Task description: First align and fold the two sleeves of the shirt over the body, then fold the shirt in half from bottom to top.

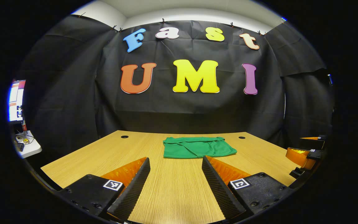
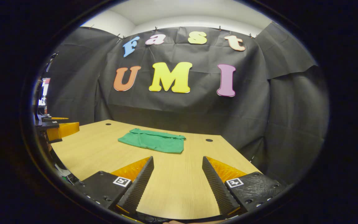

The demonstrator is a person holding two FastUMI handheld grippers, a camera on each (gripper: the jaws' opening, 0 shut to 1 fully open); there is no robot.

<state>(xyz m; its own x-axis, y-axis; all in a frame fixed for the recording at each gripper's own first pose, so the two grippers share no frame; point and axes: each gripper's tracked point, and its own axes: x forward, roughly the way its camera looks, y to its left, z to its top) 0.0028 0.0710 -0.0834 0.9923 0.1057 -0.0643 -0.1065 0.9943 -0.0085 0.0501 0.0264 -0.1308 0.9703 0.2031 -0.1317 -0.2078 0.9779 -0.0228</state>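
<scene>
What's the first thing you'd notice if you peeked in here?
A bright green shirt, folded into a small bundle, lies toward the back of the wooden table. In front of it the left gripper and the right gripper stand open, holding nothing.

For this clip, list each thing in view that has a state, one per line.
Green shirt: lying on the table in a compact folded bundle, layers overlapping, nothing touching it.
Left tongs: open, holding nothing, short of the shirt.
Right tongs: open, holding nothing, short of the shirt.
Wooden table: bears the shirt near its far edge.
</scene>
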